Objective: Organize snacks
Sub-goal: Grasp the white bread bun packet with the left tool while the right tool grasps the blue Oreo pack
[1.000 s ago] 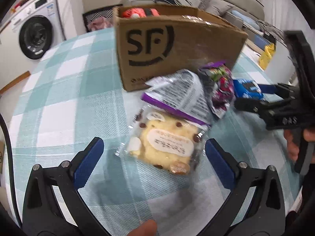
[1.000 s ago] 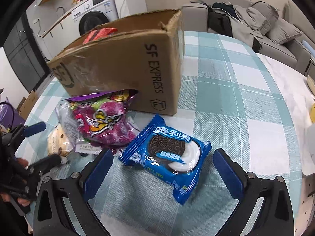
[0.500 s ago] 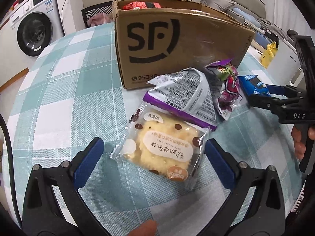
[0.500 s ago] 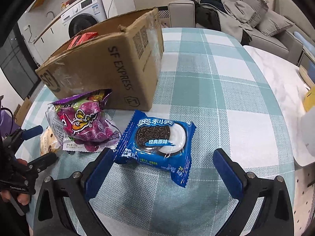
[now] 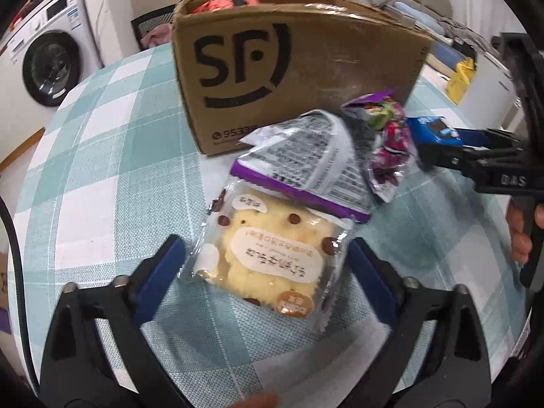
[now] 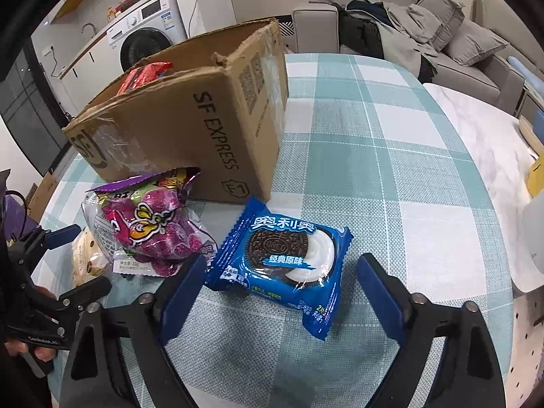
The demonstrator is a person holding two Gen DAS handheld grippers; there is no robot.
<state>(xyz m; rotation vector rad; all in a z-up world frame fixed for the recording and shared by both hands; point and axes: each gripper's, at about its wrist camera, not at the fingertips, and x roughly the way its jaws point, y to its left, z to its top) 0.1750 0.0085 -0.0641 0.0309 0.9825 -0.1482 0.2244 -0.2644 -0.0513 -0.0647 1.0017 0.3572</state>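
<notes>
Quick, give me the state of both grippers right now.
Left gripper: open, holding nothing, fingers either side of the cake packet.
Right gripper: open, holding nothing, fingers either side of the cookie packet.

Half-seen snacks by the box

The purple-trimmed packet (image 5: 307,166) overlaps the cake pack's (image 5: 272,258) far edge; red packets (image 6: 144,74) only peek above the cardboard box (image 6: 190,125) rim.

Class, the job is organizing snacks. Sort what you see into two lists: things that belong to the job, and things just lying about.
Belongs to the job:
cardboard box
Oreo packet
purple candy bag
yellow cake packet
red packets in the box
left tongs, right tongs, both open

Just lying about:
washing machine
sofa with clothes
</notes>
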